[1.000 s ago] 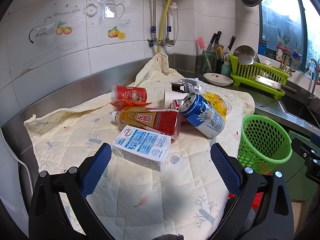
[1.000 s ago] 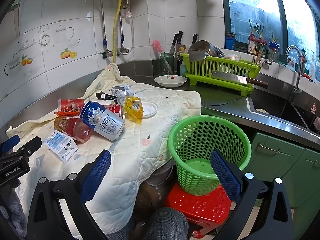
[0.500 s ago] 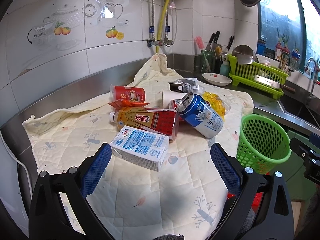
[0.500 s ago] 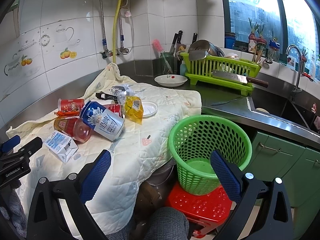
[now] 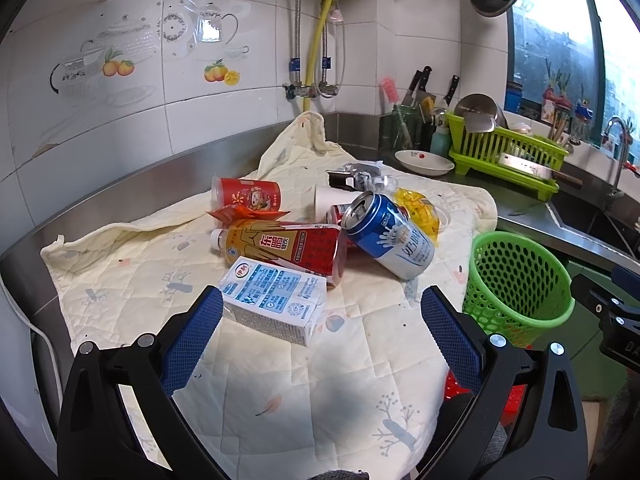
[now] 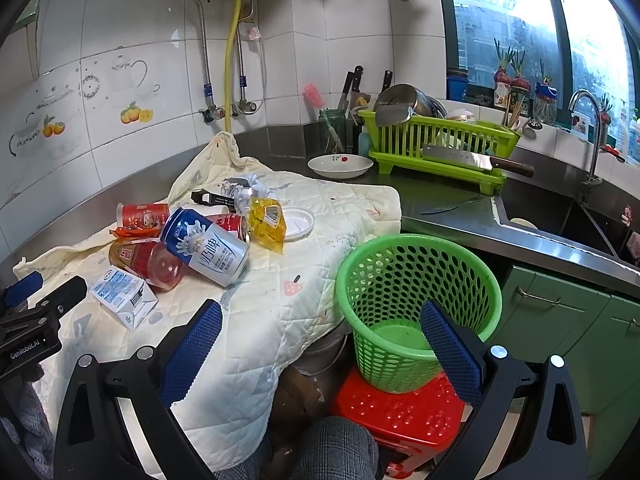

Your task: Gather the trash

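Trash lies in a heap on a cream quilted cloth (image 5: 304,380): a white-and-blue milk carton (image 5: 274,304), a red drink bottle (image 5: 288,246), a blue can (image 5: 390,236), a red cup (image 5: 246,196) and a yellow wrapper (image 5: 416,210). My left gripper (image 5: 322,336) is open, low over the cloth, with the carton just ahead between its fingers. My right gripper (image 6: 320,350) is open and empty, held off the counter's edge beside the green mesh basket (image 6: 416,280). The carton (image 6: 122,300) and can (image 6: 206,246) also show in the right wrist view.
The basket (image 5: 520,284) stands on a red stool (image 6: 400,412) beside the counter. A white bowl (image 6: 340,166), a green dish rack (image 6: 436,140) with a cleaver (image 6: 472,159), a knife jar (image 6: 334,130) and a sink (image 6: 560,216) lie along the back and right.
My left gripper has moved forward toward the milk carton, which now sits closer between its fingers. The right gripper has barely moved.
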A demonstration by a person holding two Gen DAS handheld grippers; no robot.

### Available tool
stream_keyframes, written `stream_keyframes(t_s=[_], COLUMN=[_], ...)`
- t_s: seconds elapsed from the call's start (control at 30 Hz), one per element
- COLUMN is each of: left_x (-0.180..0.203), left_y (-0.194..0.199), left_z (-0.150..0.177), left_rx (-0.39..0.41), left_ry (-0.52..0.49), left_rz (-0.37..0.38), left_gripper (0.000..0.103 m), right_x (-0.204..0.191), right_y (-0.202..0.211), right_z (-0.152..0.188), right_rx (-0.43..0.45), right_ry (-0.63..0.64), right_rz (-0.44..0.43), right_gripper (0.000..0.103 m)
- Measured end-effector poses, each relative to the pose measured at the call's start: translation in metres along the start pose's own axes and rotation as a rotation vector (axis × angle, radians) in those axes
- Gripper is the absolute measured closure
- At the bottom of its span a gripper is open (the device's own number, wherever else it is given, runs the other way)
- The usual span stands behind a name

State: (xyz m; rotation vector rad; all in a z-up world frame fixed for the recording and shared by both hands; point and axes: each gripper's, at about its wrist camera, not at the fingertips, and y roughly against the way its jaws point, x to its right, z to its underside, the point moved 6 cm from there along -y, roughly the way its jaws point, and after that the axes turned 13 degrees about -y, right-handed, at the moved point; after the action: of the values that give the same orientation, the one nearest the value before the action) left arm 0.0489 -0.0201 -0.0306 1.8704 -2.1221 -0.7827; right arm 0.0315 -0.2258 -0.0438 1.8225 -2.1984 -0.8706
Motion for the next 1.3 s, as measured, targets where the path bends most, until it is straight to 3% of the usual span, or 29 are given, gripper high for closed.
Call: stream_keyframes(t_s=[0.9, 1.3], left_x=[-0.002, -0.031], left_y=[-0.002, -0.024], left_z=[-0.009, -0.006], left_rx=[0.013, -0.032], left_ry=[0.004, 0.036], left_rz=[0.004, -0.036], left_gripper=[0.005, 0.005], right_x=[-0.002, -0.028], right_y=[-0.008, -0.046], right_z=[-0.006, -0.021], right_rx=[-0.004, -0.051], right_ry=[0.013, 0.058], right_rz=[-0.010, -0.096], right_gripper=[0.007, 0.007])
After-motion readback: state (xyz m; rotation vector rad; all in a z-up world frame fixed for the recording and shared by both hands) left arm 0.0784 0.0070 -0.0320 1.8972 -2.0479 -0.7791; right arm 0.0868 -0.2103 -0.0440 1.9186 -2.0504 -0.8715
